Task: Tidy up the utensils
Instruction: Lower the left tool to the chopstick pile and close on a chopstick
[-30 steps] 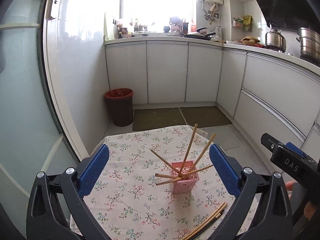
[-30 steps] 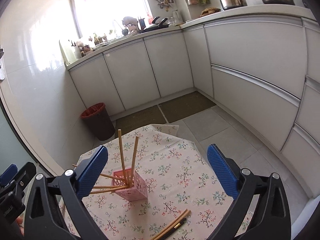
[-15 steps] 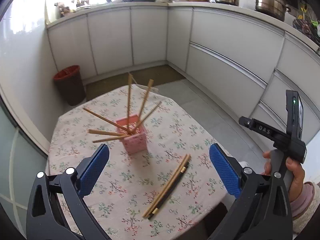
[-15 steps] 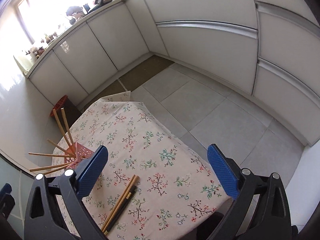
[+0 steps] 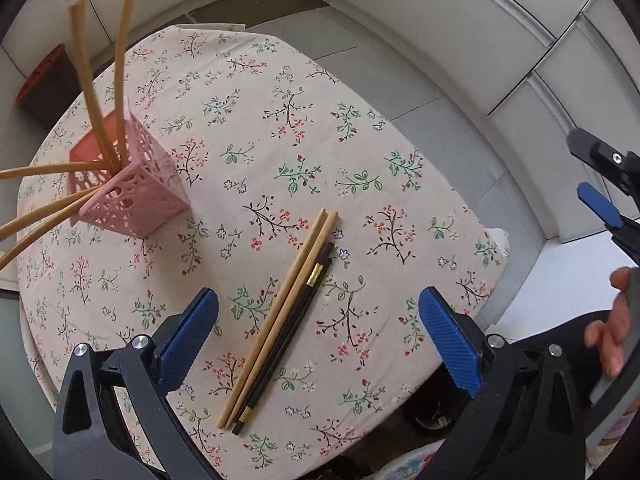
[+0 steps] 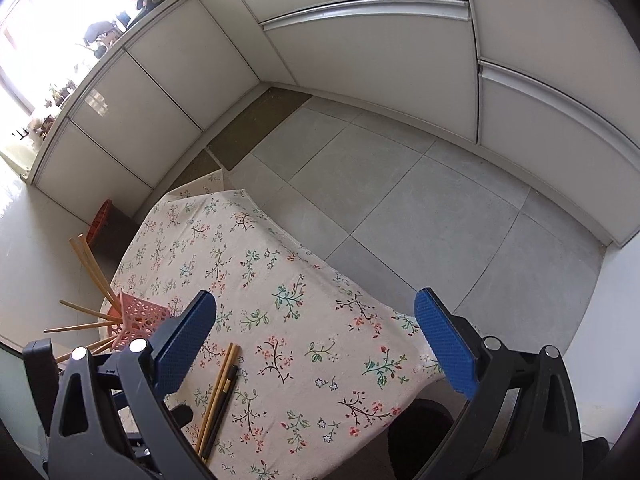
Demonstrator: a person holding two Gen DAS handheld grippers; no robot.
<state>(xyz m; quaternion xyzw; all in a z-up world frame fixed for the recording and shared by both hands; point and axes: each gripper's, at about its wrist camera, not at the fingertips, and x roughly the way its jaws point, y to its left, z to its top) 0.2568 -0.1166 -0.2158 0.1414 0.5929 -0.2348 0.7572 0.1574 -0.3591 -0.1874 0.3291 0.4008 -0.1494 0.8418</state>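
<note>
White kitchen cabinets are surrounding a small surface (image 5: pixel 360 128) covered by a floral cloth. Loose chopsticks (image 5: pixel 280 316), two pale wooden and two black, are lying bundled near its front edge, probably awaiting transfer to the pink perforated plastic holder (image 5: pixel 132 196), where other wooden chopsticks (image 5: pixel 100 60) are already being kept fanned out. The left gripper (image 5: pixel 320 340) is being held over the bundle, fingers wide apart and holding nothing, seemingly lining up a pick. The right gripper (image 6: pixel 316 348) is likewise being kept wide open and empty.

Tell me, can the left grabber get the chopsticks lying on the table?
Probably yes. The left gripper is open right above the loose chopsticks, which lie flat on the tablecloth with nothing between. The pink holder stands off to the side.
</note>
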